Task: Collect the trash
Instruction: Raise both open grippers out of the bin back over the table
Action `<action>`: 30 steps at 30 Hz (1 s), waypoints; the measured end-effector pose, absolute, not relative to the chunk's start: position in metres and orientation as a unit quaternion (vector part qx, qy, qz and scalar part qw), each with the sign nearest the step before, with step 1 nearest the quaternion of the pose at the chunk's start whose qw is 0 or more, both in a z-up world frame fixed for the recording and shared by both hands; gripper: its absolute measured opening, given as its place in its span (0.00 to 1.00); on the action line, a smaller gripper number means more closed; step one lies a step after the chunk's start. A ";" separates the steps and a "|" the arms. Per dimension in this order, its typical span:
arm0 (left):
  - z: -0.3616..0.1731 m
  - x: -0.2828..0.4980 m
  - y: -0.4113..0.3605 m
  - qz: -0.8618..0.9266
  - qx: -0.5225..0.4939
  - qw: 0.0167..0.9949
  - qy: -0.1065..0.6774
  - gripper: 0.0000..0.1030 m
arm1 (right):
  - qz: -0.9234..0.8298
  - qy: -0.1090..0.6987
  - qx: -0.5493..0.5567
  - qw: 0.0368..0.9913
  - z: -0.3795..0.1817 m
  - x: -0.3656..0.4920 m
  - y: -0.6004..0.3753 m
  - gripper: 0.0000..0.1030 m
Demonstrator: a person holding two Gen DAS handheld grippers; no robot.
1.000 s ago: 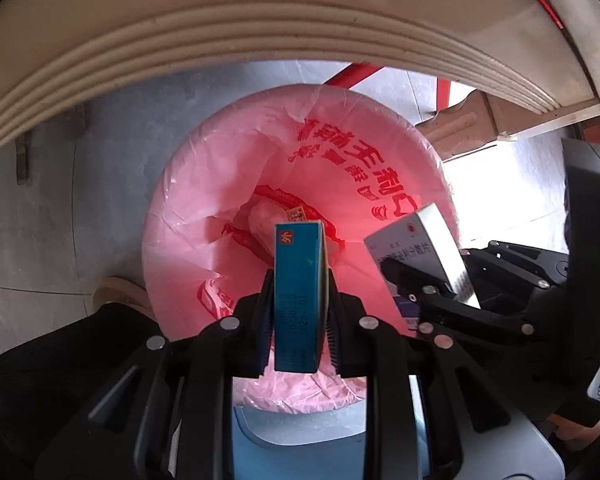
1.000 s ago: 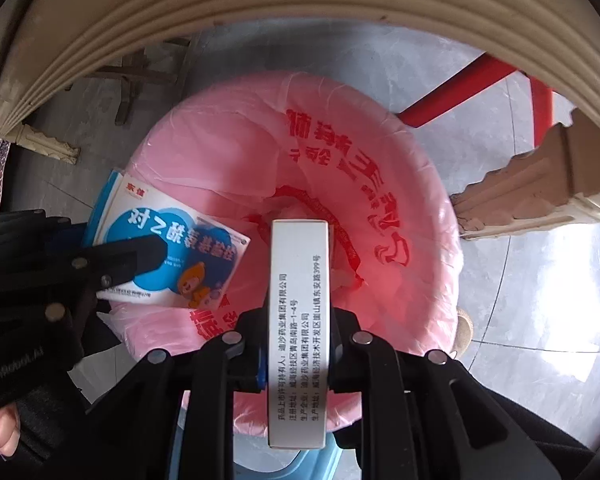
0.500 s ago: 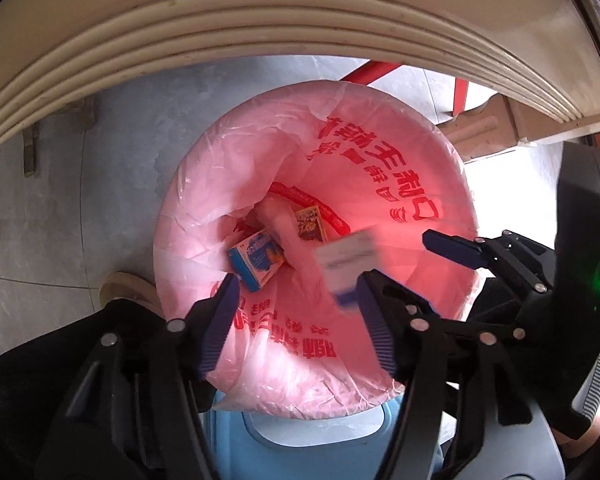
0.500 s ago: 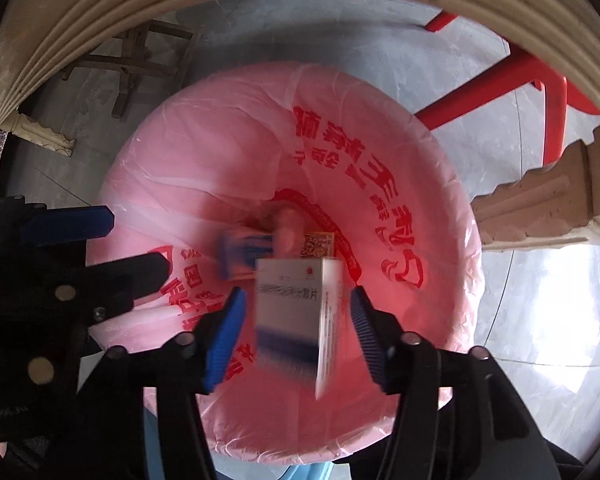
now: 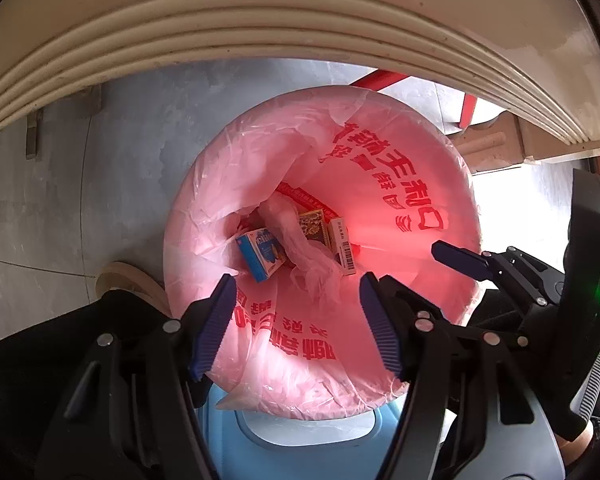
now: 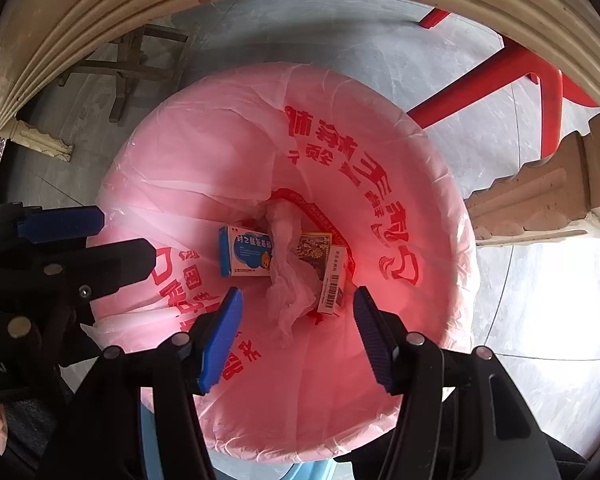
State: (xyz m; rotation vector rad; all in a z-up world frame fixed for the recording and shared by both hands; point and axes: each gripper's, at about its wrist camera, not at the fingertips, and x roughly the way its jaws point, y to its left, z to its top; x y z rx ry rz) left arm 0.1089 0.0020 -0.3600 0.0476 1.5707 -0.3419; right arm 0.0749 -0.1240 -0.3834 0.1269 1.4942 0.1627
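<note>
In the left wrist view, the left gripper (image 5: 296,300), black with blue ribbed pads, sits at the lower middle of the frame; its jaws are opening, with nothing between them. Above it gapes the pink plastic bag with red lettering (image 5: 400,200) lining the pale blue bin (image 5: 300,436). At the bag's bottom, frame centre, lie from left to right a blue and white carton (image 5: 260,256), a crumpled clear plastic wad (image 5: 300,248), a dark patterned carton (image 5: 312,226) and a white barcoded carton (image 5: 342,246). The right gripper (image 5: 460,258) enters at the right edge. In the right wrist view that gripper (image 6: 298,312) stands parted and empty at lower centre over the same bag (image 6: 380,184); a red chair leg (image 6: 480,84) crosses the upper right.
</note>
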 end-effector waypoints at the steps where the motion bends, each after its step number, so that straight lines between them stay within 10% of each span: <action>1: -0.360 0.109 0.002 -0.153 0.021 0.694 0.703 0.61 | 0.074 0.678 0.057 0.729 -0.383 0.075 -0.124 0.55; 30: -0.207 0.070 0.031 -0.152 0.070 0.789 0.591 0.61 | 0.075 0.563 0.063 0.821 -0.234 0.035 -0.137 0.55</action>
